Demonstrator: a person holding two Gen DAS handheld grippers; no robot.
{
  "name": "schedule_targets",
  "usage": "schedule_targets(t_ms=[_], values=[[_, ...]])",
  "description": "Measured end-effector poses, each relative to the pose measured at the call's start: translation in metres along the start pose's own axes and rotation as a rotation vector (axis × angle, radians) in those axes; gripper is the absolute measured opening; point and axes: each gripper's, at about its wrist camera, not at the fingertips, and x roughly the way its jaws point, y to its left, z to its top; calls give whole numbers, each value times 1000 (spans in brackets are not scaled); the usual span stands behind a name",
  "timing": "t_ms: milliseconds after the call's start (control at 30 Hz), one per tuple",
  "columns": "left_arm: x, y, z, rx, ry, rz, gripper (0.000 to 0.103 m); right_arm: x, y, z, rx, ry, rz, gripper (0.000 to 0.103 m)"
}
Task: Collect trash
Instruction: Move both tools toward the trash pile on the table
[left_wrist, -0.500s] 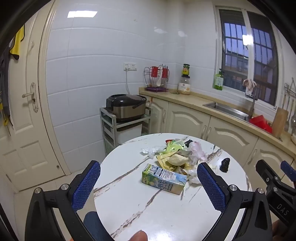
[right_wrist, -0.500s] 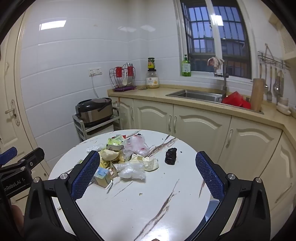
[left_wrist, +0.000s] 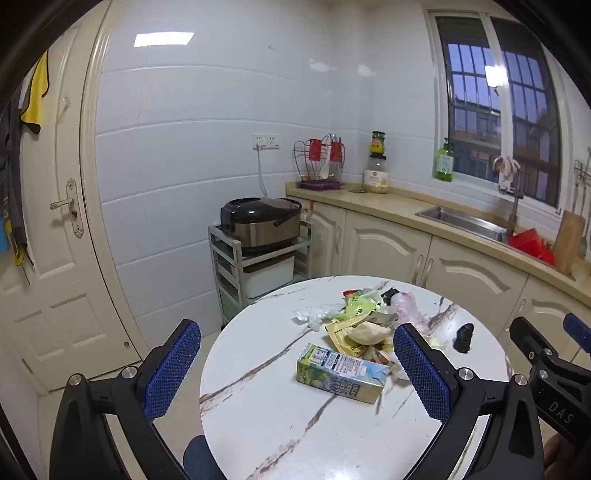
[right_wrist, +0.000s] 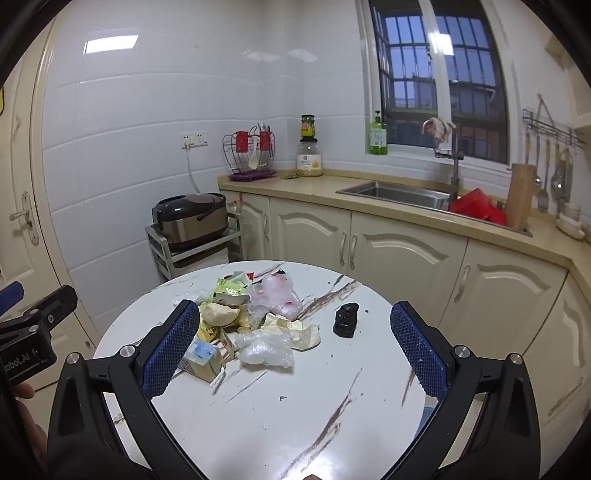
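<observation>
A heap of trash (left_wrist: 364, 321) lies on the round white marble table (left_wrist: 280, 417): yellow and green wrappers, crumpled clear plastic (right_wrist: 266, 349), a pink-stained bag (right_wrist: 279, 295) and a green drink carton (left_wrist: 341, 373) on its side. A small black lump (right_wrist: 346, 319) lies apart to the right of the heap; it also shows in the left wrist view (left_wrist: 464, 336). My left gripper (left_wrist: 295, 373) is open and empty, above the table's near left side. My right gripper (right_wrist: 295, 349) is open and empty, above the near edge, short of the heap.
A rice cooker (left_wrist: 260, 225) sits on a small rack beside the table. Cream cabinets and a counter with a sink (right_wrist: 399, 192) run along the back and right. A door (left_wrist: 44, 236) is at the left.
Both grippers have shifted only slightly; the left view has moved a little to the left. The trash has not moved.
</observation>
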Motion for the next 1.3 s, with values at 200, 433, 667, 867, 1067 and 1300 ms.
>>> schedule_targets(t_ms=[200, 433, 667, 867, 1067, 1300], values=[[33, 6, 22, -21, 18, -28, 102, 23, 9, 16, -10, 21, 15, 103], [51, 14, 47, -42, 14, -17, 102, 36, 20, 33, -17, 29, 54, 103], [58, -14, 51, -32, -21, 79, 102, 50, 17, 46, -10, 33, 132, 103], [63, -34, 55, -43, -8, 108, 102, 64, 0, 58, -9, 47, 154, 103], [62, -34, 63, -33, -39, 63, 102, 59, -4, 70, -17, 17, 130, 103], [66, -5, 61, 15, -34, -57, 102, 40, 4, 68, 24, -3, 25, 103]])
